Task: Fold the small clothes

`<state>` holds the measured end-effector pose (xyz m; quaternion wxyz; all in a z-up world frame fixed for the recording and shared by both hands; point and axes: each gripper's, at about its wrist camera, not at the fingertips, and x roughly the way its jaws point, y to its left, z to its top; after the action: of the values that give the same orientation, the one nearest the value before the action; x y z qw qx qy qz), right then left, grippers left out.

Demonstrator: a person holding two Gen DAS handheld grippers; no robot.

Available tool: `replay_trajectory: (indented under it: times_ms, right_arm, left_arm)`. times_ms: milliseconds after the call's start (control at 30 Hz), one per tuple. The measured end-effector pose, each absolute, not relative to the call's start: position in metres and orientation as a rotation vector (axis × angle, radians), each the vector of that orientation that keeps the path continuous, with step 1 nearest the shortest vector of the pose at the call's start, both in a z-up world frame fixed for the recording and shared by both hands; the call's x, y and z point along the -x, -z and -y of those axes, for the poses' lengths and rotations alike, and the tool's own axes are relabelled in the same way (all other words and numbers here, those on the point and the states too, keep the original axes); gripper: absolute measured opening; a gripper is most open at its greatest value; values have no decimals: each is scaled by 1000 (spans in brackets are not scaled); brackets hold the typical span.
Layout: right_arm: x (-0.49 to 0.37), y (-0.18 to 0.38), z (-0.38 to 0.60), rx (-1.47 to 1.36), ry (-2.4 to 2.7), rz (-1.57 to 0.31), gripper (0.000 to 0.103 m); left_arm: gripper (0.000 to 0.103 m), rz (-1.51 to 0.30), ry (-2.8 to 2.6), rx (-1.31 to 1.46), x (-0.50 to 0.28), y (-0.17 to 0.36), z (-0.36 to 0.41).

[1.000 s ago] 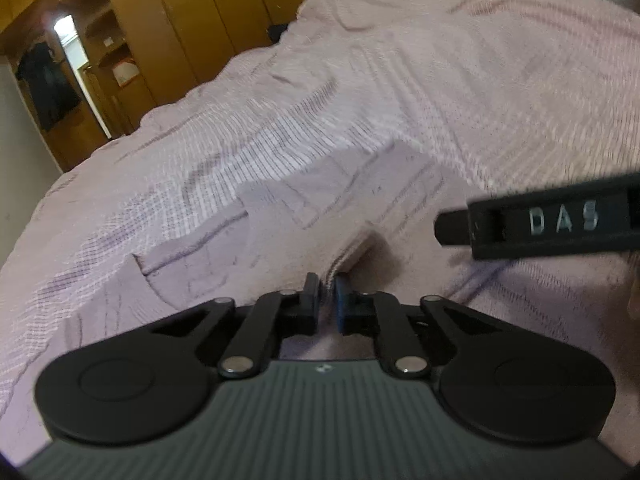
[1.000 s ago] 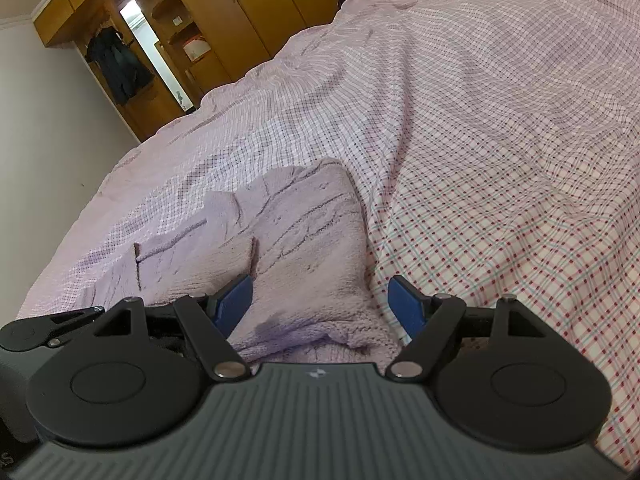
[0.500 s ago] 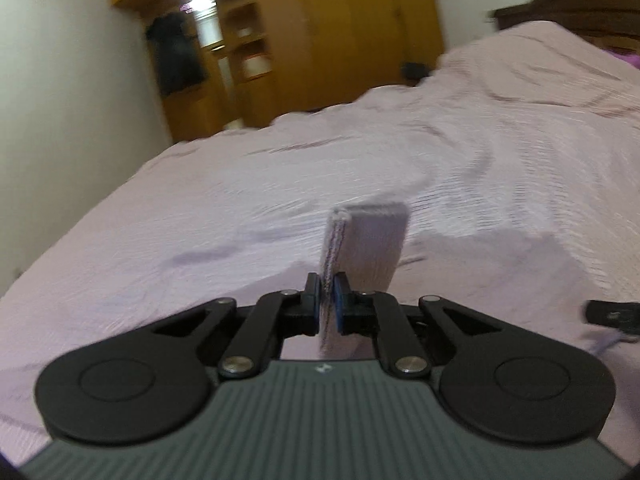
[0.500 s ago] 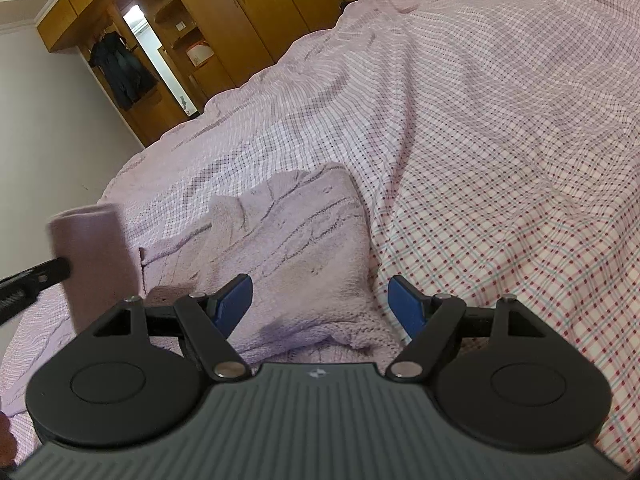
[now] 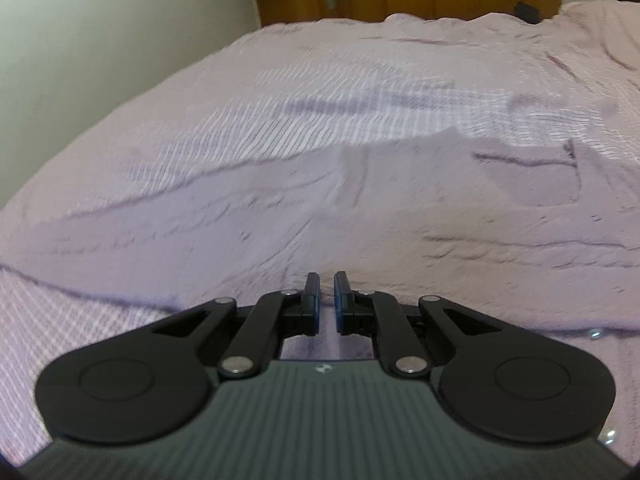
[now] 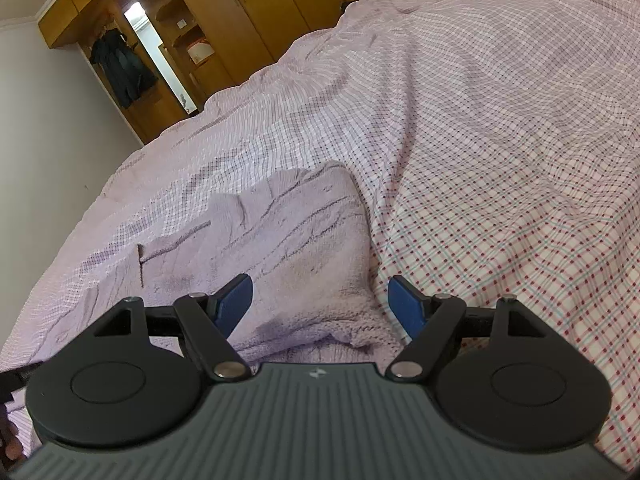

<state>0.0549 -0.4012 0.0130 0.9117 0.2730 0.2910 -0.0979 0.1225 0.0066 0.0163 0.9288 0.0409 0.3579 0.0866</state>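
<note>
A lilac knit sweater (image 5: 360,208) lies spread on the checked bedspread (image 5: 280,100), with one sleeve stretched out to the left. My left gripper (image 5: 327,280) sits low at the sweater's near edge. Its jaws are shut to a thin slit, and the knit fabric runs up into that slit. In the right wrist view the same sweater (image 6: 296,240) lies just ahead of my right gripper (image 6: 320,292). That gripper is open above the sweater's near right corner. Its blue pads (image 6: 236,296) stand wide apart and do not press the cloth.
The bedspread (image 6: 500,200) covers the whole bed, rumpled toward the far right. Wooden wardrobes (image 6: 240,8) and a hanging dark coat (image 6: 120,68) stand past the bed's far end. A pale wall (image 5: 100,40) runs along the left. A hand (image 6: 10,440) shows at the bottom left.
The left gripper has swung across with the sleeve. The piece it held upright half a second ago now lies low on the sweater. The right gripper has not moved.
</note>
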Motion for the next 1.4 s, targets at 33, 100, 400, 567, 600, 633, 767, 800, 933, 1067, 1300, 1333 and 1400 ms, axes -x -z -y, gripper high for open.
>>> replay_trajectory:
  times_ms: [33, 100, 400, 567, 600, 633, 767, 800, 933, 1067, 1300, 1333, 1400]
  right_arm:
    - [-55, -13, 401, -562, 202, -601, 80]
    - [-56, -13, 401, -558, 201, -602, 80]
    - [-57, -12, 398, -536, 194, -608, 80]
    - [-47, -22, 388, -498, 150, -585, 80]
    - [-44, -25, 385, -477, 147, -574, 81]
    - [-40, -27, 382, -457, 149, -562, 81]
    - [-21, -32, 373, -480, 167, -539, 82]
    - [-16, -34, 369, -484, 168, -530, 82]
    - [0, -39, 349, -452, 162, -512, 82]
    - [14, -38, 330, -479, 119, -526, 82]
    - [23, -25, 291, -380, 107, -598, 82]
    - [24, -24, 287, -363, 111, -603, 83]
    - [25, -21, 278, -329, 118, -616, 84]
  left_arm:
    - [10, -736, -179, -78, -123, -15, -7]
    - [10, -737, -175, -73, -121, -14, -10]
    - [48, -759, -167, -27, -106, -19, -29]
    - [49, -771, -169, 60, -98, -31, -58]
    - [49, -773, -173, 77, -97, -34, -65]
    - [55, -776, -184, 89, -97, -37, -72]
    - [66, -786, -252, 49, -89, -48, -105]
    - [66, -786, -270, 40, -86, -50, -116]
    - [66, -787, -331, 73, -78, -56, -162]
    - [66, -796, -390, 161, -77, -54, -205]
    - [66, -788, -450, 384, -76, -39, -265]
    - [66, -784, -451, 412, -79, -36, -270]
    - [66, -768, -449, 457, -81, -32, -278]
